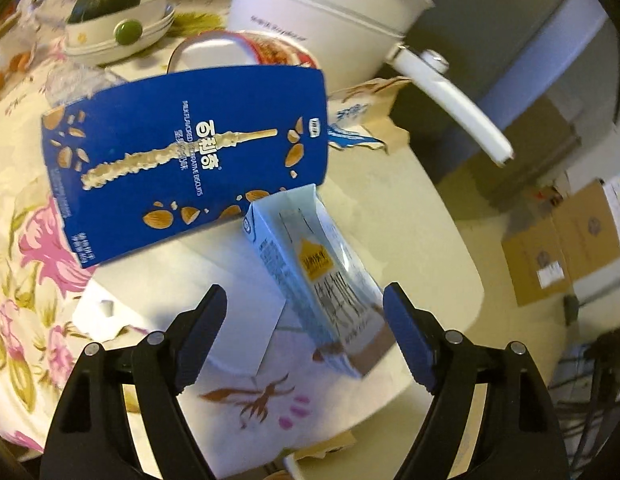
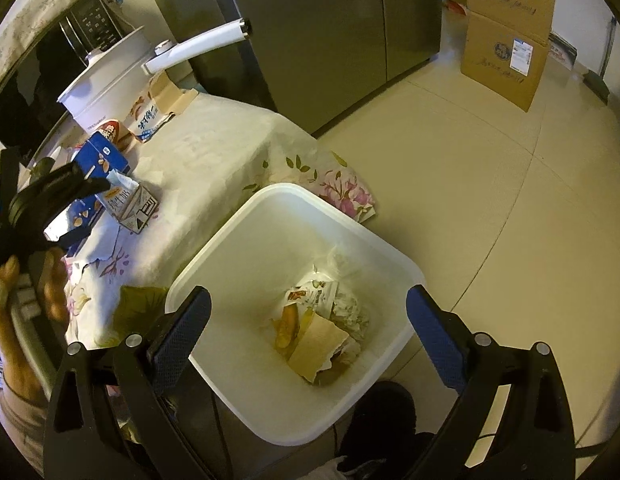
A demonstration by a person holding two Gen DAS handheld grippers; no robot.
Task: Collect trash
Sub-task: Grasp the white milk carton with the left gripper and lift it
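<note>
A light blue milk carton [image 1: 310, 264] lies on its side on the flowered tablecloth [image 1: 38, 264]. A dark blue biscuit box [image 1: 182, 160] lies just behind it. My left gripper [image 1: 304, 292] hovers open over the carton's near end, and its pads are not pressing on the carton. The right wrist view shows the same carton [image 2: 134, 204], box [image 2: 106, 156] and left gripper [image 2: 96, 208], held by a hand. My right gripper [image 2: 309, 294] stands open and empty above a white bin [image 2: 270, 208]. Crumpled wrappers and a cardboard piece [image 2: 318, 340] lie in the bin.
A white pot [image 1: 330, 8] with a long handle, a noodle cup [image 1: 270, 48], stacked bowls [image 1: 122, 20] and a torn carton [image 1: 362, 120] crowd the table's far side. A white paper [image 1: 214, 280] lies under the carton. Cardboard boxes [image 2: 506, 40] and a steel fridge [image 2: 330, 40] stand on the floor.
</note>
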